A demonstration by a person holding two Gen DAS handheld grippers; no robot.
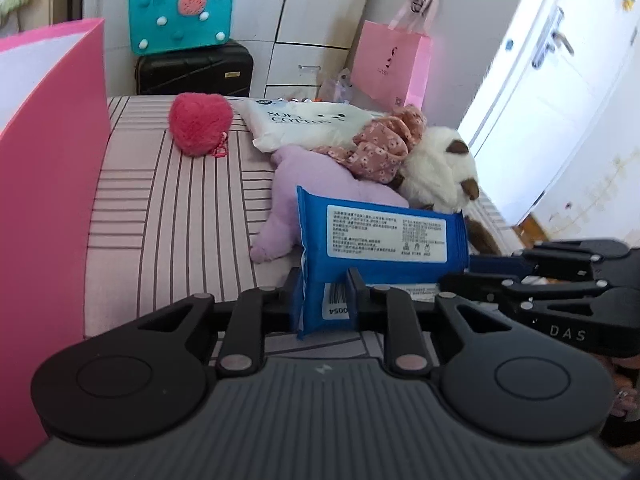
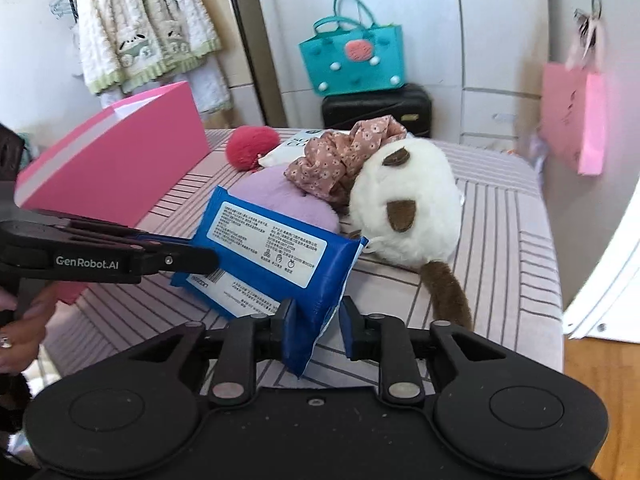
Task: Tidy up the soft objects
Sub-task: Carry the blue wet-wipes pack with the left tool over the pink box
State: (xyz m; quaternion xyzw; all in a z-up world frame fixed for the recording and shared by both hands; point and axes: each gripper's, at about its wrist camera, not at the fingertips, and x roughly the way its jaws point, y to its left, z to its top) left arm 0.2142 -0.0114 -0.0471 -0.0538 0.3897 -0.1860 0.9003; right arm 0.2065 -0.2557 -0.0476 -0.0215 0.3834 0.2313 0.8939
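A blue wipes pack (image 1: 384, 236) (image 2: 272, 248) hangs between both grippers above the striped bed (image 1: 180, 220). My left gripper (image 1: 325, 292) is shut on its barcode end. My right gripper (image 2: 318, 320) holds the other crimped end, with the pads still touching it. Behind the pack lie a lilac plush (image 1: 316, 184), a floral scrunchie (image 1: 380, 148), a white and brown plush cat (image 2: 404, 200), a white cotton tissue pack (image 1: 304, 124) and a red fluffy heart (image 1: 200, 124). An open pink box (image 1: 48, 184) (image 2: 116, 160) stands at the left.
A teal tote (image 2: 352, 60) sits on a black suitcase (image 2: 376, 108) past the bed's far edge. A pink paper bag (image 2: 576, 120) hangs on the wall by a white door (image 1: 540, 80). A hand (image 2: 20, 332) holds the left gripper.
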